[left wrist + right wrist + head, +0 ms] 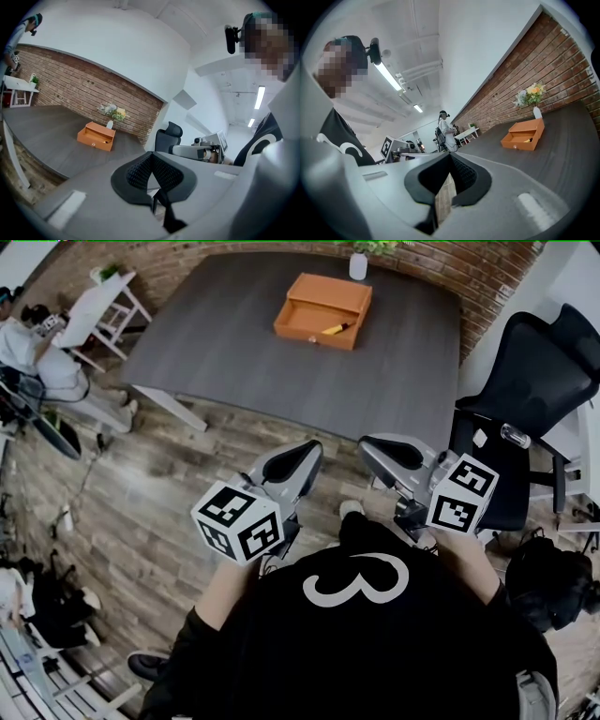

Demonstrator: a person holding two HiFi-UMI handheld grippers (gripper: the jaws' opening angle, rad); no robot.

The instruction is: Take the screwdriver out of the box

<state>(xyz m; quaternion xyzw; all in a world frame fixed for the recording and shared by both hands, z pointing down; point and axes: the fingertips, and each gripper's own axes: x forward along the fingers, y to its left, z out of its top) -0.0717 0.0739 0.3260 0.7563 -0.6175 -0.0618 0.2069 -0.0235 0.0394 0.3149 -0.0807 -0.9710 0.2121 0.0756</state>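
Observation:
An orange box (323, 310) with its drawer pulled open stands at the far side of the dark grey table (234, 352). A yellow-handled screwdriver (335, 329) lies in the drawer. My left gripper (314, 448) and right gripper (367, 444) are side by side over the wooden floor, short of the table's near edge and far from the box. Both are shut with nothing between their pads. The left gripper view shows the shut left gripper (151, 155) with the box (96, 136) far ahead. From the shut right gripper (450, 155) the box (524, 134) and screwdriver (528, 139) appear small.
A black office chair (525, 399) stands right of the table. A white vase with flowers (357, 266) sits behind the box by the brick wall. A white stool (98, 306) and a person (37, 362) are at the left.

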